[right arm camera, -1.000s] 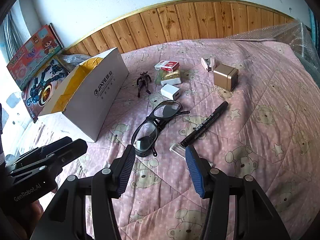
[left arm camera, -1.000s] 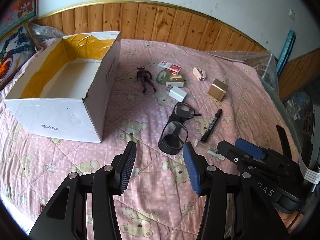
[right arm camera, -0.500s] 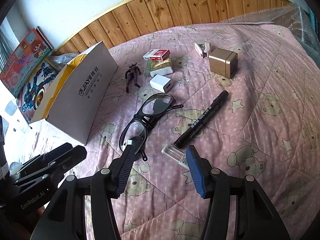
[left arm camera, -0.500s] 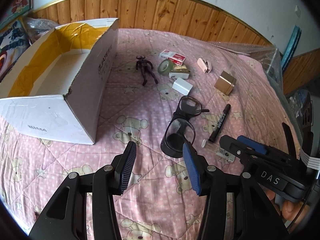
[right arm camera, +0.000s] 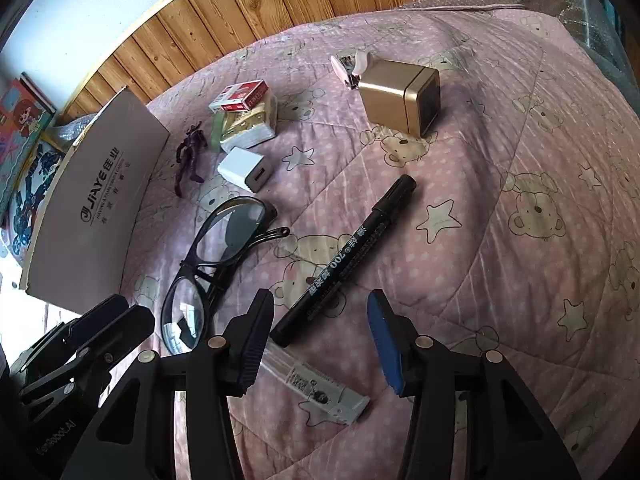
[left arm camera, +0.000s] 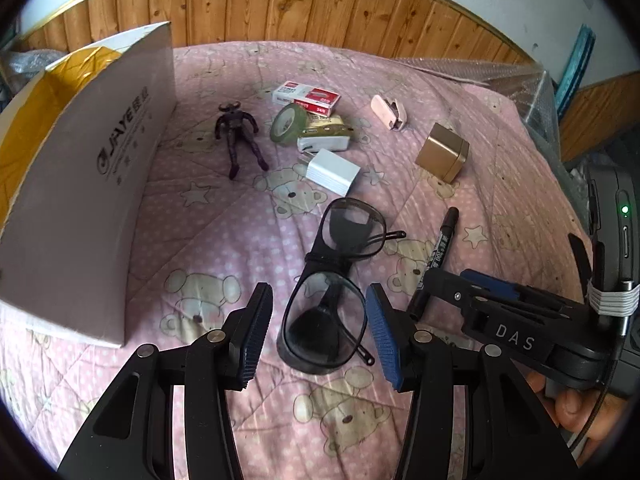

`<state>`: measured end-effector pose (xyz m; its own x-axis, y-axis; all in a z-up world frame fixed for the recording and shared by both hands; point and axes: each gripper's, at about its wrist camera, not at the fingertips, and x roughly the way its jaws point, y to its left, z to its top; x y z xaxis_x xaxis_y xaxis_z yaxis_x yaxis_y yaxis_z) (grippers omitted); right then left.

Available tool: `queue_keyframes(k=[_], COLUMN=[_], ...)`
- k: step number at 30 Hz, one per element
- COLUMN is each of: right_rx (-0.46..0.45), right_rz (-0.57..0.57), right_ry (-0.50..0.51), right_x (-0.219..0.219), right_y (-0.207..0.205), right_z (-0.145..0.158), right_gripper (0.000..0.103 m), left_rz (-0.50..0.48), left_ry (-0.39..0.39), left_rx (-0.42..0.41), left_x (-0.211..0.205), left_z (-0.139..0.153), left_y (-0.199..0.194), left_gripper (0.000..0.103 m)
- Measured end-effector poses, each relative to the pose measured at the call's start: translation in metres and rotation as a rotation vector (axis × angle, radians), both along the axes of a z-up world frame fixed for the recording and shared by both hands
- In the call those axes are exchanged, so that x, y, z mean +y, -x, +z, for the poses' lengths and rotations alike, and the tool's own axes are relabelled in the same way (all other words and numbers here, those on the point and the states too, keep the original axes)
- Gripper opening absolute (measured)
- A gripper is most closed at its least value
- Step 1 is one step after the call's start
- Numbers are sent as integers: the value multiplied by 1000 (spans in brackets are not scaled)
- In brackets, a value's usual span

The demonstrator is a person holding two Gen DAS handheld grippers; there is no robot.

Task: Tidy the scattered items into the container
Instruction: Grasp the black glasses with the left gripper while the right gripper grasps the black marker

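1. Left wrist view: the glasses now sit far closer than a second ago, their near lens between the fingers of the left claw, which has come down over them with its jaws apart and touching nothing.
2. Right wrist view: the black marker, just right of the glasses, now has its near end between the jaws of the right claw, which are closing but not yet pressing on it.
3. To me, both pickups look imminent; nothing is lifted yet.
4. The glasses lie folded, long axis running away from the claws; the marker slants away to the right, cap end far.
5. Left of the glasses, the cardboard box stands open on the bed.
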<state>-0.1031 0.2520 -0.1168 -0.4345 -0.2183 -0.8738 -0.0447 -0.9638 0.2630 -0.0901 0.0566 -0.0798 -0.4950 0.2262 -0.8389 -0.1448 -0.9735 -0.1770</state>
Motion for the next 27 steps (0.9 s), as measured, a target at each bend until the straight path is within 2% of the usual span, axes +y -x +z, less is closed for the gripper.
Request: queue_keyframes(k=[5, 9, 12, 16, 20, 27], right_rx=[-25, -12, 6, 41, 48, 47], right_rz=[-1, 33, 69, 94, 99, 80], right_ry=[-23, -94, -183, -222, -215, -114], right_x=[3, -6, -14, -15, -11, -4], right_y=[13, 20, 21, 21, 22, 13], right_z=[-11, -13, -15, -17, -18, -10], right_gripper=[49, 48, 40, 28, 16, 15], left_rz=[-38, -56, -74, -92, -81, -43], left_ry=[36, 46, 77, 100, 83, 43], left_rx=[-29, -62, -34, -15, -18, 4], left_x=[13, 17, 21, 24, 20, 9], left_z=[-18, -36, -39, -40, -38, -23], left_y=[20, 31, 31, 30, 29, 21], left_gripper=[51, 52, 51, 48, 47, 44])
